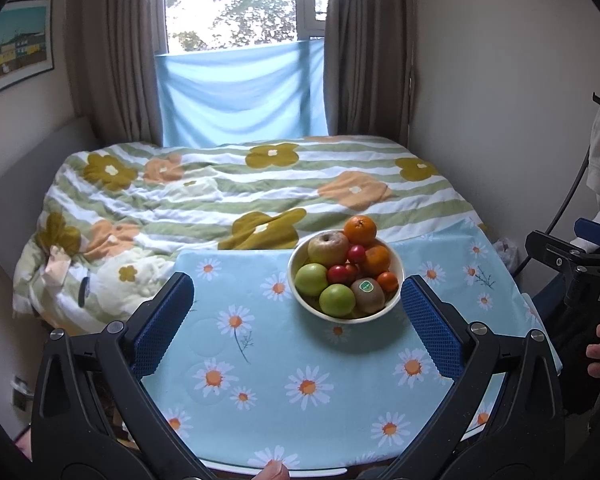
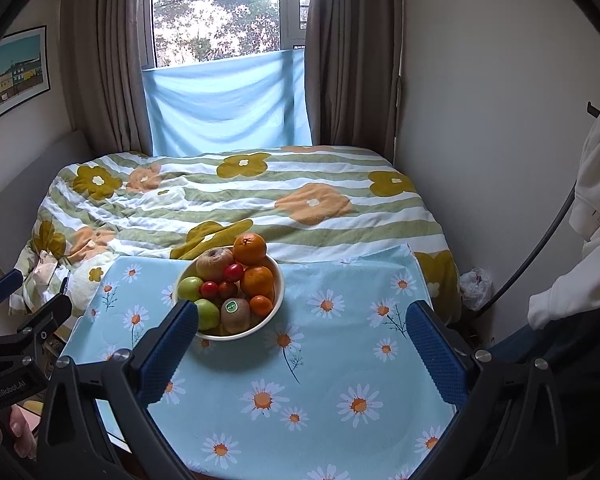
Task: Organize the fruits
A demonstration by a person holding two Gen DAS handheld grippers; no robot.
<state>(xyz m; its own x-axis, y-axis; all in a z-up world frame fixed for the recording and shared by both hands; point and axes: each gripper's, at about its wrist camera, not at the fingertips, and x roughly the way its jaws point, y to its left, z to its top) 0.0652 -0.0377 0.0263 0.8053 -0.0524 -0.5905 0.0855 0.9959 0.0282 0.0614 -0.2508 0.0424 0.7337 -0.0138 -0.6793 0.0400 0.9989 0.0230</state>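
Bedroom, window behind; worktop (image 1: 260,400) under daisy cloth, set against the bed (image 1: 220,188). White bowl (image 1: 382,313) at mid-worktop holds all the fruit in a heap: oranges, green apples, small red fruits, kiwi (image 1: 367,295). Fits either fruit just gathered or awaiting sorting. Left gripper (image 1: 296,308) and right gripper (image 2: 300,344) hover short of the bowl, fingers wide apart, empty. Any grasp: take top pieces, lest the heap roll. Kiwi long axis slants, sticker upward.

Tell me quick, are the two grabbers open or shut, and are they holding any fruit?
Left gripper: open, holding nothing.
Right gripper: open, holding nothing.
The fruit is all in the bowl.
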